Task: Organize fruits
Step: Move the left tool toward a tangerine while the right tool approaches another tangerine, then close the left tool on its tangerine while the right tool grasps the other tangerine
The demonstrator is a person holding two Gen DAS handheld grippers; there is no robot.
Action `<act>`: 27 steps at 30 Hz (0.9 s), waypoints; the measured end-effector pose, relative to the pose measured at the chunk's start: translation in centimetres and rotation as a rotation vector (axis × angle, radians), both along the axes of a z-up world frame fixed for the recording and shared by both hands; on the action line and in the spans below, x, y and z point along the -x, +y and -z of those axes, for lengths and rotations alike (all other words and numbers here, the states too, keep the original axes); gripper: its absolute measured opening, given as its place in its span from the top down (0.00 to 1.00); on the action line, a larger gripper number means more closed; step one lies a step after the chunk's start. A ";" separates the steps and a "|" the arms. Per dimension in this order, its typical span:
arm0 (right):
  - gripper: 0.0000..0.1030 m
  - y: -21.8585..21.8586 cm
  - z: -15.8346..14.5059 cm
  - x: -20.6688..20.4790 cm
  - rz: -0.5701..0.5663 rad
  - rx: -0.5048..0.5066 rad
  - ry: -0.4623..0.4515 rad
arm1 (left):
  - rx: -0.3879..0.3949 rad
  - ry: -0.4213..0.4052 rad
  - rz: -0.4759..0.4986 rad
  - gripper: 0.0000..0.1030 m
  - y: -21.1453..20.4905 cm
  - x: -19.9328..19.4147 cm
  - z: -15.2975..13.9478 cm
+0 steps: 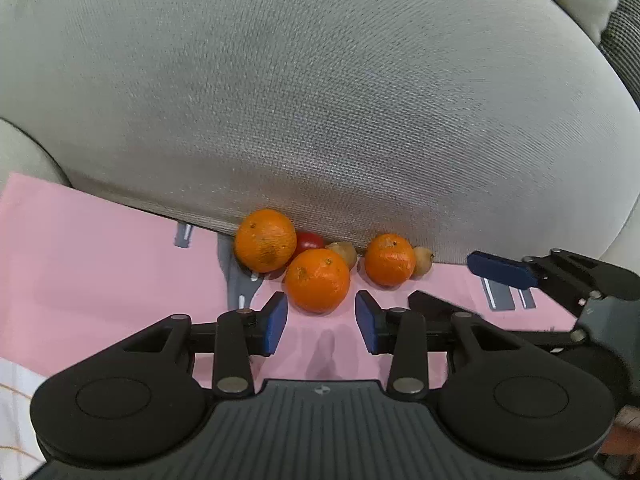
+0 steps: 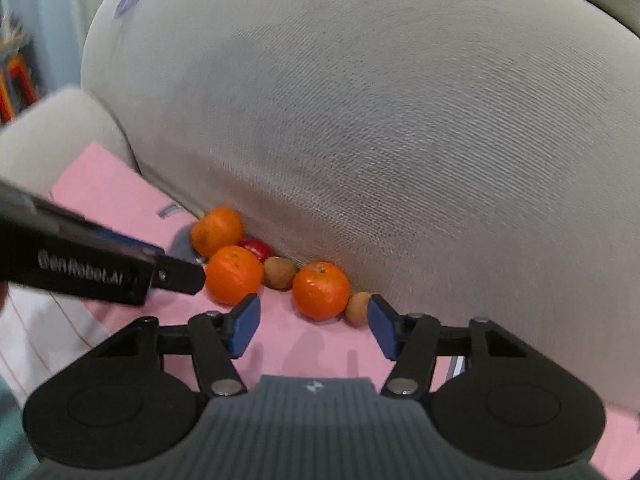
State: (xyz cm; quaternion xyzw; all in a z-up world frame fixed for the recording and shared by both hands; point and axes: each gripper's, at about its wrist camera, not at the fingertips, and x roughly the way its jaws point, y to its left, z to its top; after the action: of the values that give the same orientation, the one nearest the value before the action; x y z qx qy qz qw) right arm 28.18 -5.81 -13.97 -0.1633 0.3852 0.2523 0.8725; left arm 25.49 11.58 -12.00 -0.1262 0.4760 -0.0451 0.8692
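Observation:
Three oranges, a red fruit [image 1: 310, 240] and two small brown fruits lie bunched on a pink cloth [image 1: 100, 264] against a grey sofa cushion [image 1: 320, 100]. My left gripper [image 1: 322, 320] is open, and its blue pads flank the near side of the front orange [image 1: 318, 280] without touching it. My right gripper [image 2: 314, 324] is also open, just short of the right-hand orange [image 2: 320, 290], with a brown fruit [image 2: 358, 308] by its right pad. In the right wrist view, one of the left gripper's fingers [image 2: 180, 276] reaches in beside the middle orange [image 2: 234, 274].
The cushion rises steeply right behind the fruit. A sofa arm [image 2: 52, 132] stands at the left. Pink cloth runs leftward and toward me. White striped fabric [image 1: 16, 400] lies at the near left edge. One of the right gripper's pads [image 1: 500, 270] shows at the right.

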 end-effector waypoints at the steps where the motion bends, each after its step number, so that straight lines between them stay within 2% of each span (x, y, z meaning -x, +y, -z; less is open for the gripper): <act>1: 0.47 0.2 0.3 -0.2 -0.019 0.019 -0.006 | 0.009 0.006 -0.002 0.56 0.0 -0.3 0.3; 6: 0.48 1.1 1.8 -1.0 -0.099 0.087 -0.035 | 0.031 0.037 -0.019 0.55 0.2 -1.6 1.7; 13: 0.49 2.0 3.5 -1.7 -0.146 0.135 -0.052 | 0.039 0.066 -0.025 0.51 0.1 -2.6 3.2; 18: 0.50 2.5 4.3 -2.1 -0.157 0.148 -0.062 | 0.052 0.075 -0.034 0.47 0.2 -3.0 3.8; 24: 0.59 2.9 5.1 -2.6 -0.147 0.177 -0.086 | 0.043 0.065 -0.036 0.42 0.0 -3.5 4.1; 27: 0.59 3.1 5.6 -2.8 -0.152 0.179 -0.089 | 0.030 0.060 -0.037 0.43 -0.3 -3.8 4.4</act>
State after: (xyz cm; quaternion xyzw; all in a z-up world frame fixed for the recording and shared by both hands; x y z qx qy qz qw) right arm 30.95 -2.74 -19.54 -0.2803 0.3534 0.2748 0.8491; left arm 29.24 11.28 -16.36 -0.1492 0.4989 -0.0323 0.8531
